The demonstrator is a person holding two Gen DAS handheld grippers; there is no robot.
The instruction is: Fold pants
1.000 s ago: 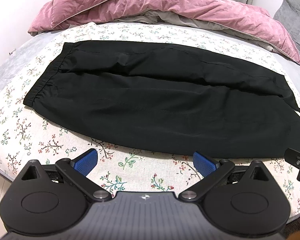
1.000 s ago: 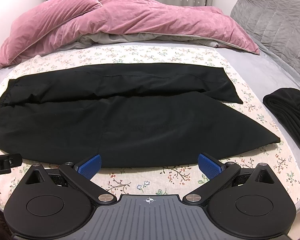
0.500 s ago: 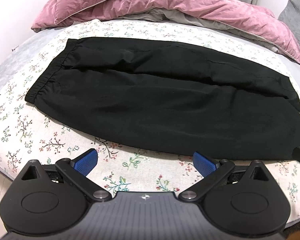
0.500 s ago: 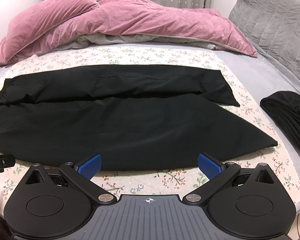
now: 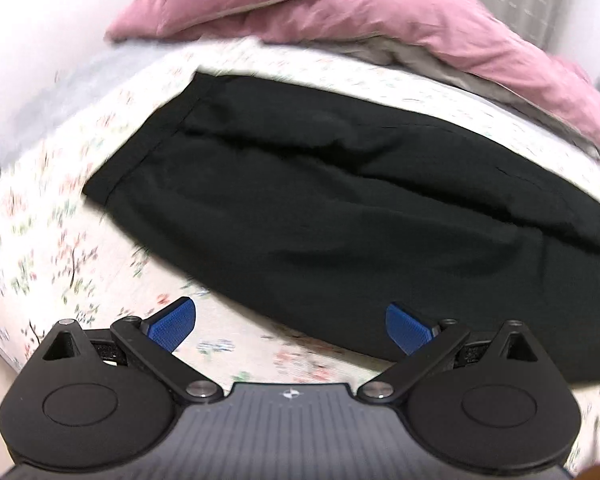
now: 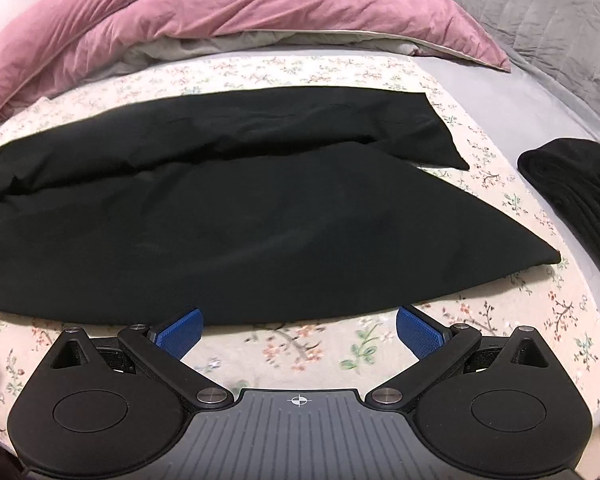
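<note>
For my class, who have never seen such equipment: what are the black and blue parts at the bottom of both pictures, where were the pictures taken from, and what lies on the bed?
Each picture comes from a camera mounted on a hand-held gripper, looking along its two blue-padded fingers. The left gripper and right gripper are both open and hold nothing. Black pants lie flat on a flowered sheet. Behind them is a pink duvet; a second dark garment lies to the right.
</note>
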